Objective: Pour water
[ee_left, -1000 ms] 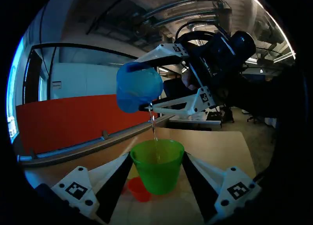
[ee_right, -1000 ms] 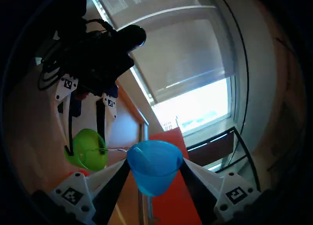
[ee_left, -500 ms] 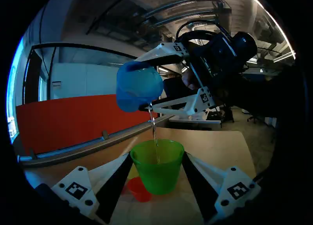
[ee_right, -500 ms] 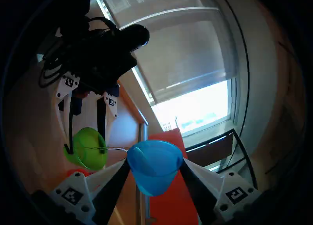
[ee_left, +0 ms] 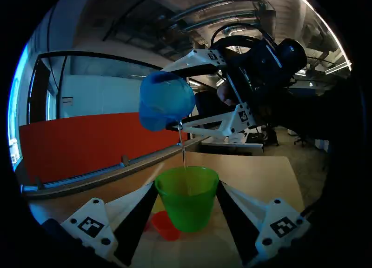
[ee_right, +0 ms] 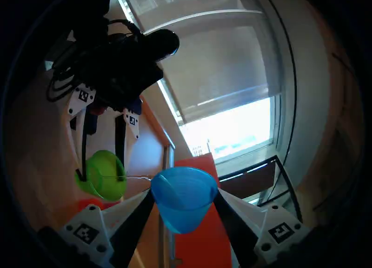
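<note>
Left gripper (ee_left: 186, 186) clamps the green cup (ee_left: 187, 210) upright; just above that cup the right gripper (ee_right: 183, 193) grips the tilted blue cup (ee_left: 165, 100), a thin water stream (ee_left: 182, 149) falling into the green cup. Beyond the green cup lie a tan table (ee_left: 260, 172) and red wall (ee_left: 79, 144).

Our left gripper (ee_left: 186, 186): white wedge fingers (ee_left: 118, 210), black inner faces, square black-and-white marker (ee_left: 90, 226) plus dark screws (ee_left: 106, 241) on each. Our right gripper (ee_right: 183, 193): same white fingers, same markers. In left gripper view we note its bulky black body (ee_left: 265, 68), black cables (ee_left: 222, 30) looping above.
</note>
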A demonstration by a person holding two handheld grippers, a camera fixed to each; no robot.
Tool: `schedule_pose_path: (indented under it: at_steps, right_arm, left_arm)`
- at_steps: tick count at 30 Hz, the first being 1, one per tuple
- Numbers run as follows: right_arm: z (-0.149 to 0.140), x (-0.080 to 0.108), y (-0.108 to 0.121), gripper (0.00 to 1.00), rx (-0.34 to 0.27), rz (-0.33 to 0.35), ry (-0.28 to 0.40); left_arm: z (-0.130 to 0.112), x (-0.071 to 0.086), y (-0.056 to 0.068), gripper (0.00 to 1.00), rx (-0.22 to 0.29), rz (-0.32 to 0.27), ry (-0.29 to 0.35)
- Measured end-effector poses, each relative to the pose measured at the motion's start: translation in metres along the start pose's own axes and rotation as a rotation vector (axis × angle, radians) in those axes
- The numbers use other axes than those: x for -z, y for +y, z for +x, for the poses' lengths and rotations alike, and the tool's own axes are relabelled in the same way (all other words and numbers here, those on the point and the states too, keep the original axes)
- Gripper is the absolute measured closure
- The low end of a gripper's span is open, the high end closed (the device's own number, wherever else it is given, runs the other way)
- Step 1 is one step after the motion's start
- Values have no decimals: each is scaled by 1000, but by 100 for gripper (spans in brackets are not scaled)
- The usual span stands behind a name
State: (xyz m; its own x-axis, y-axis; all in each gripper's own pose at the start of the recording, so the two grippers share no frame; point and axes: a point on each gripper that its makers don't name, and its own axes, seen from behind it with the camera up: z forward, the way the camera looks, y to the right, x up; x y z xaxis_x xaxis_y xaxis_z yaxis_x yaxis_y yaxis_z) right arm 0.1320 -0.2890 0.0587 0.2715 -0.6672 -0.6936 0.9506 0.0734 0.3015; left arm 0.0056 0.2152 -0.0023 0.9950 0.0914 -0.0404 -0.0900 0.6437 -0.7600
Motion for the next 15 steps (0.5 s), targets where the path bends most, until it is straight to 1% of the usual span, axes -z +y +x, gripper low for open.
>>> schedule_pose_path:
  at_steps: [15]
  right_arm:
    - [1,-1,0,9,40,1,-3]
  left_arm:
    - [1,1,1,12,-1,-1,3]
